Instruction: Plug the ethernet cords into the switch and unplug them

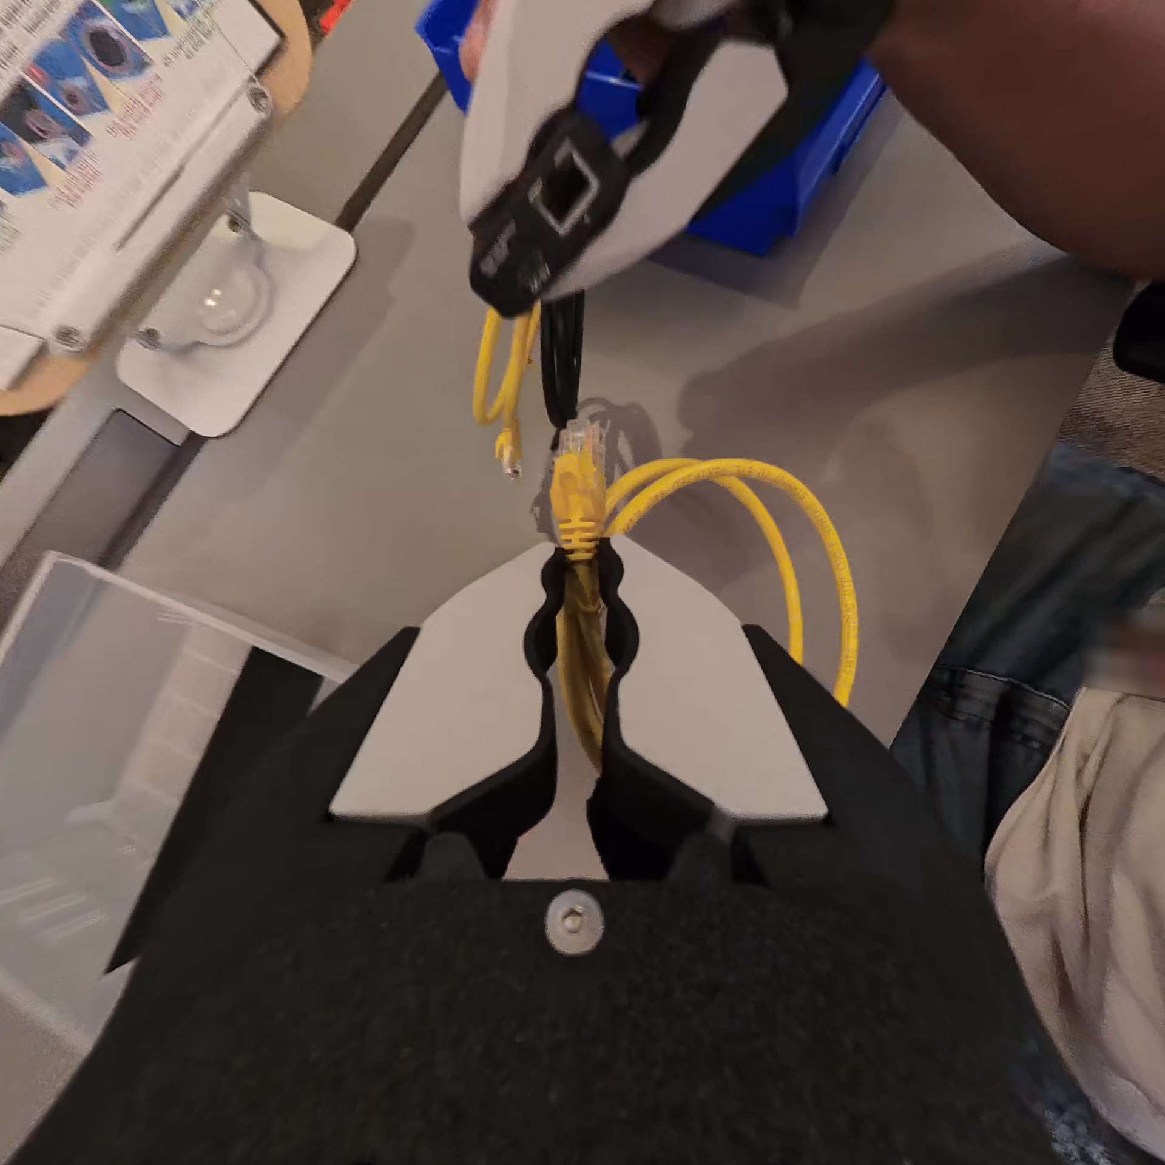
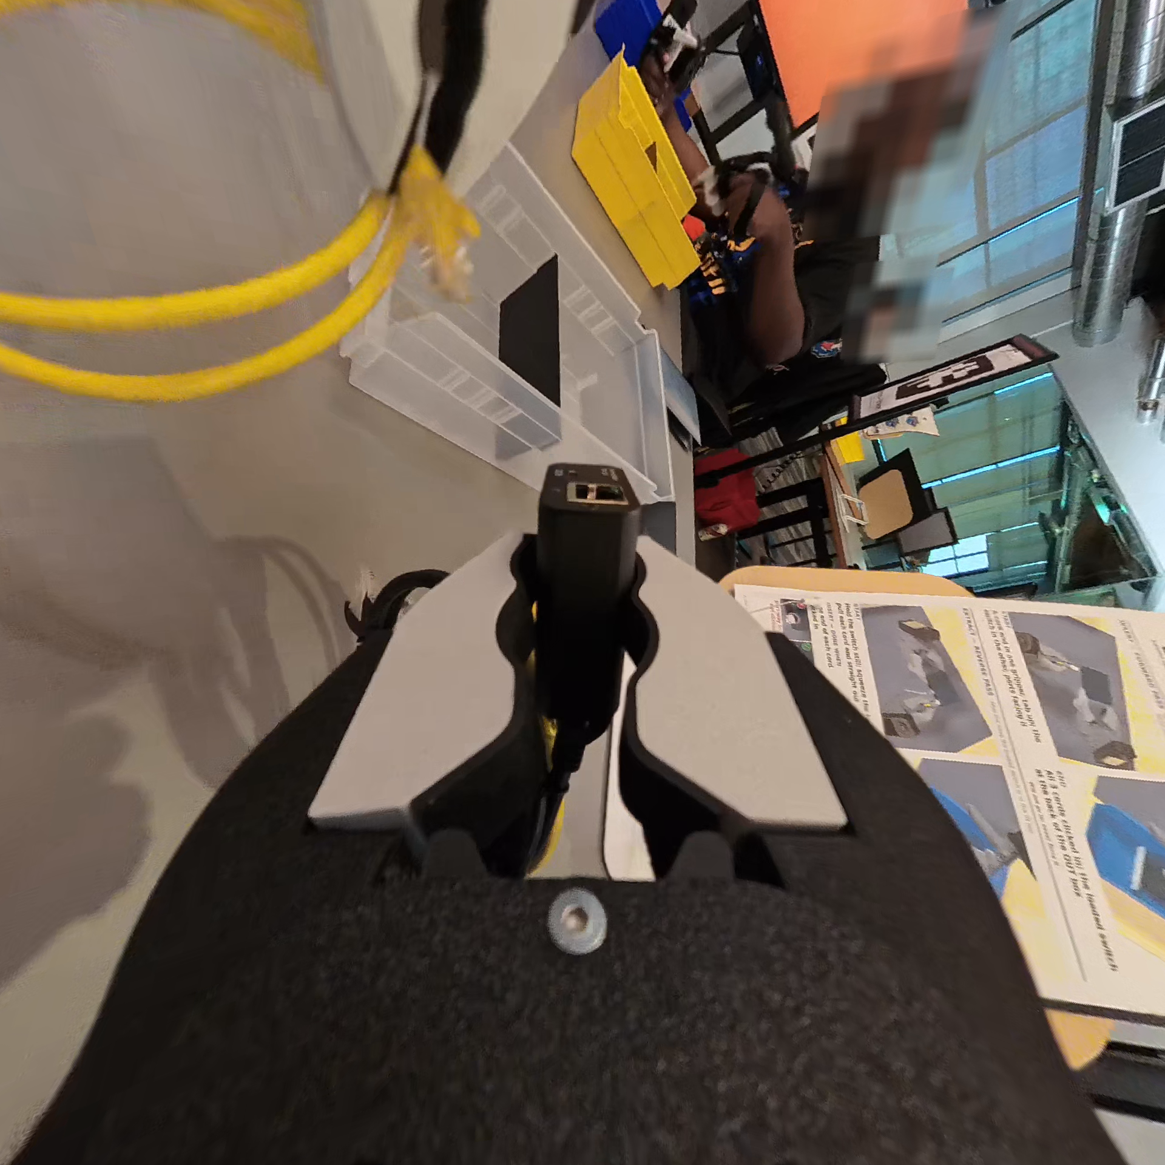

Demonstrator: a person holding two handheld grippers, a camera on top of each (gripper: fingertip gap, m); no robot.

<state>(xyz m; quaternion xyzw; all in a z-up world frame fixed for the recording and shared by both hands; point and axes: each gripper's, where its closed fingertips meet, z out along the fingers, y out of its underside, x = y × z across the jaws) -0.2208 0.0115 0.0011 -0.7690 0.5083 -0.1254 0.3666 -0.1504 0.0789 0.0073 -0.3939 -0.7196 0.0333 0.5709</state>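
Observation:
My left gripper [image 1: 581, 555] is shut on a yellow ethernet cord [image 1: 819, 567] just behind its plug [image 1: 577, 479]. The clear plug tip points up toward the black switch [image 1: 548, 208], which the right gripper holds above it with an empty port [image 1: 570, 189] facing the plug. A gap remains between plug and port. In the right wrist view my right gripper [image 2: 583, 561] is shut on the black switch [image 2: 586, 580], port end [image 2: 596, 493] outward. The left gripper's yellow plug [image 2: 441, 233] and cord loops [image 2: 189, 334] show blurred at upper left. Another yellow cord [image 1: 498, 378] and a black cable [image 1: 561, 359] hang below the switch.
A grey table [image 1: 315, 504] lies below. A blue bin [image 1: 788, 189] sits behind the switch, a clear plastic tray [image 2: 504, 378] and a yellow bin [image 2: 637, 183] on the table. An instruction sheet [image 2: 977, 756] stands at the right, also in the left wrist view [image 1: 94, 157]. A person's clothing [image 1: 1072, 819] is at right. My hands' fingertips stand some 10 cm from each other.

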